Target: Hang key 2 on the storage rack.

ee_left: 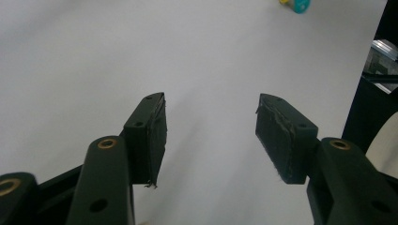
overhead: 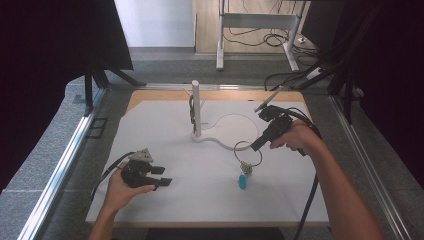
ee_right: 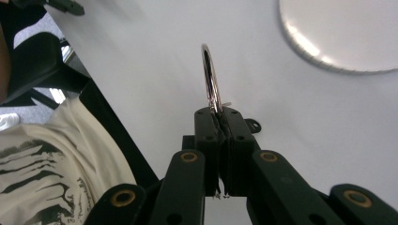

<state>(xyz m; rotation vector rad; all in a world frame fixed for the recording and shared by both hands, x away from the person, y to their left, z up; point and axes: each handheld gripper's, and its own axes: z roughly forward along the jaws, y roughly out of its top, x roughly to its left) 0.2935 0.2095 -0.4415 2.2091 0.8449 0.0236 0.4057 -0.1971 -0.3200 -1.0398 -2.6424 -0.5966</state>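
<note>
A metal key ring (overhead: 247, 151) hangs above the white mat with small charms and a blue tag (overhead: 242, 181) trailing down to the table. My right gripper (overhead: 256, 145) is shut on the ring's edge; in the right gripper view the ring (ee_right: 210, 77) stands up thin from between the closed jaws of the right gripper (ee_right: 219, 117). A white stand (overhead: 196, 107) with an upright post and a curved base rises at mid-table, something dark hanging on it. My left gripper (overhead: 162, 176) rests open on the mat at the near left, its pads (ee_left: 159, 131) wide apart over bare white surface.
The white mat (overhead: 165, 195) covers most of the table; wood shows at its far edge. A round white base plate (ee_right: 347, 33) lies beyond the ring. Metal rails run along both table sides. Cables trail on the floor behind. The blue tag (ee_left: 300, 4) peeks in at the top of the left gripper view.
</note>
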